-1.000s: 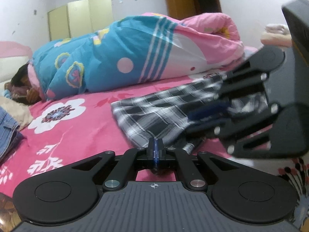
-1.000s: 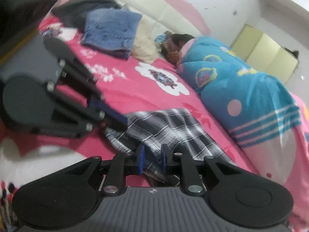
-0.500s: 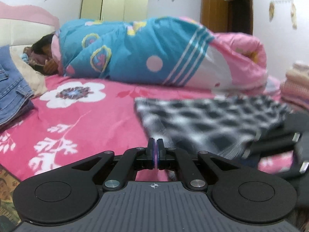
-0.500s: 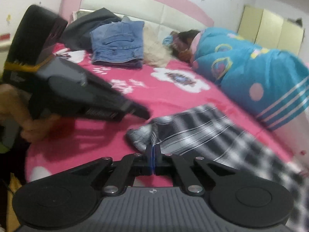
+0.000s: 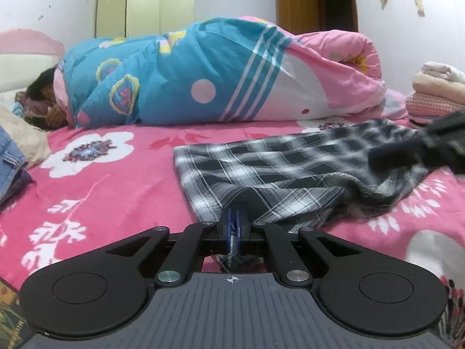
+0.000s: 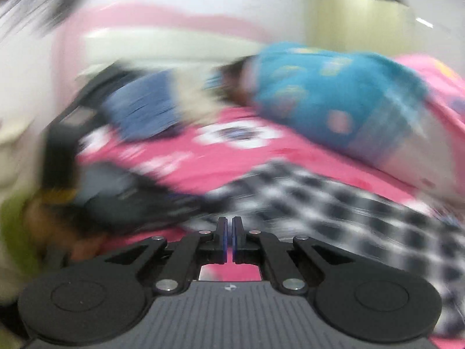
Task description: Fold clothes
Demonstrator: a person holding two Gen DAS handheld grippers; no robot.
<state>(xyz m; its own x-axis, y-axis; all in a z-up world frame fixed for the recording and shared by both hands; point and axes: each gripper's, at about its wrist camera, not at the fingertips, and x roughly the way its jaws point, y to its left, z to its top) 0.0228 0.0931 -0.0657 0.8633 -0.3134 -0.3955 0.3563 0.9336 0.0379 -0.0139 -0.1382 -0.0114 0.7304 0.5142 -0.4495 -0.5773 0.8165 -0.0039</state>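
Observation:
A black-and-white plaid garment (image 5: 290,171) lies spread on the pink flowered bedspread (image 5: 96,192). My left gripper (image 5: 233,232) is shut on the garment's near edge, and the cloth hangs below the fingers. In the left wrist view the right gripper (image 5: 418,151) is a dark blur at the garment's far right. The right wrist view is heavily blurred: my right gripper (image 6: 229,240) has its fingers close together with a thin gap. I cannot tell if cloth is between them. The plaid garment (image 6: 334,203) lies ahead of it and the left gripper (image 6: 122,203) is at its left.
A person lies under a blue and pink quilt (image 5: 203,72) across the far side of the bed. Folded jeans (image 5: 11,160) sit at the left, a stack of folded cloth (image 5: 436,93) at the far right. A wardrobe (image 5: 145,11) and a door (image 5: 316,3) stand behind.
The right gripper has swung fast to the right, drawing the plaid garment out wider. My left gripper now holds the near edge low over the bedspread.

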